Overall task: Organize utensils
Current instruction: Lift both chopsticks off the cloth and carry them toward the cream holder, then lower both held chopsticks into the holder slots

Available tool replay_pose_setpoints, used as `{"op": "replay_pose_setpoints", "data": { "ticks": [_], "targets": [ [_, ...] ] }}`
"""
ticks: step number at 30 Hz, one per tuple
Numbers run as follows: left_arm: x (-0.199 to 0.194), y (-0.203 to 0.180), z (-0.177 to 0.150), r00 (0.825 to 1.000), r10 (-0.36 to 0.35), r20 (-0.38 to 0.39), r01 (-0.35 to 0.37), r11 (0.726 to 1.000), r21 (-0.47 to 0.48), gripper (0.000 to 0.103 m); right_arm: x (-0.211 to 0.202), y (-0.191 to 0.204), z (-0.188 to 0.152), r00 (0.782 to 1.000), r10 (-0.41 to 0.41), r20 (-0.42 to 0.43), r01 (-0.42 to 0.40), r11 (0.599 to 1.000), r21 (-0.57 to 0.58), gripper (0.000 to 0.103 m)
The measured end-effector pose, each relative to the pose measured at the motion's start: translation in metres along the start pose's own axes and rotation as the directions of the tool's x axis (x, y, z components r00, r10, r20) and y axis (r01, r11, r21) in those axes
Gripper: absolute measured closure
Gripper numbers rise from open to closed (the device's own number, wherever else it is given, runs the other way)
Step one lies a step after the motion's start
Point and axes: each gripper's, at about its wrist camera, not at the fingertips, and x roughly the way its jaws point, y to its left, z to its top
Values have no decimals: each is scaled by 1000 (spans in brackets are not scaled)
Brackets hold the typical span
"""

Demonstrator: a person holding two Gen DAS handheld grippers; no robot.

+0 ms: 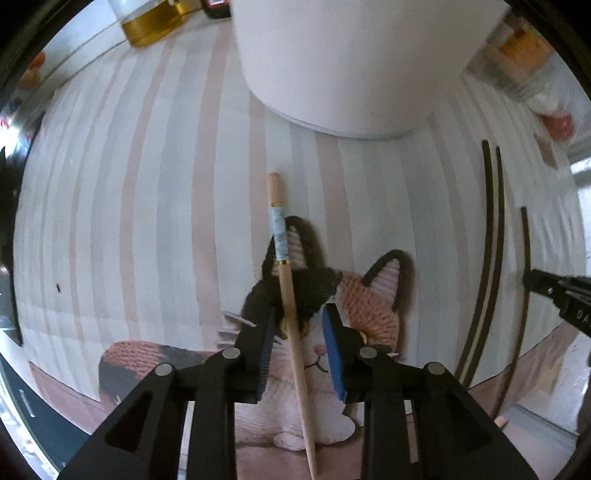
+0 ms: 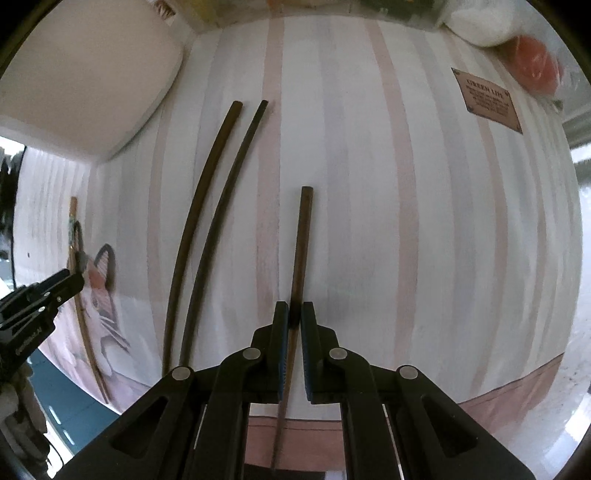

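Observation:
A light wooden chopstick with a pale blue band lies on the striped cloth, across a knitted cat figure. My left gripper is open, its jaws on either side of this chopstick. A dark brown chopstick lies between the narrow jaws of my right gripper, which is nearly closed around it without a clear grip. Two dark chopsticks lie side by side to its left; they also show in the left wrist view. The left gripper shows at the right wrist view's left edge.
A large white container stands on the cloth just beyond the light chopstick; it also shows in the right wrist view. A jar with amber liquid is at the far left. A brown label and red items lie at the far right.

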Motion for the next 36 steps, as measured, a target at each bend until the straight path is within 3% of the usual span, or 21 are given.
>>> {"op": "replay_pose_setpoints", "data": {
  "ticks": [3, 4, 7, 10, 14, 18, 21, 25, 29, 36],
  "targets": [
    [3, -9, -1, 1000, 14, 25, -15, 1000, 8, 83, 7, 15, 9, 999, -35, 13, 36, 999, -36, 96],
    [3, -7, -1, 999, 16, 35, -17, 1000, 11, 98, 5, 22, 9, 999, -40, 21, 41, 998, -40, 96],
    [2, -17, 1, 999, 22, 44, -22, 1000, 10, 98, 1, 32, 15, 997, -57, 49, 60, 997, -51, 96],
    [-13, -14, 5, 997, 13, 74, -13, 1000, 7, 99, -2, 35, 6, 996, -20, 87, 23, 999, -34, 97],
    [-54, -22, -26, 990, 13, 143, -12, 1000, -6, 99, -20, 30, -18, 986, 49, 158, -49, 999, -3, 97],
    [-79, -18, -36, 979, 10, 203, -8, 1000, -14, 99, -40, 37, -32, 971, 90, 224, -92, 996, -2, 97],
    [-98, -11, -42, 969, 10, 246, -6, 1000, -19, 99, -60, 42, -38, 954, 114, 277, -116, 993, -10, 97],
    [-126, -14, -56, 954, 12, 300, -1, 999, -40, 99, -98, 21, -20, 925, 145, 351, -142, 989, -33, 97],
    [-140, -18, -33, 935, 18, 355, 5, 998, -64, 99, -123, 20, -9, 891, 172, 421, -164, 985, -56, 97],
    [-175, -12, -23, 893, 28, 449, 13, 996, -88, 99, -165, 28, -1, 827, 211, 521, -194, 977, -88, 98]
  ]
}}
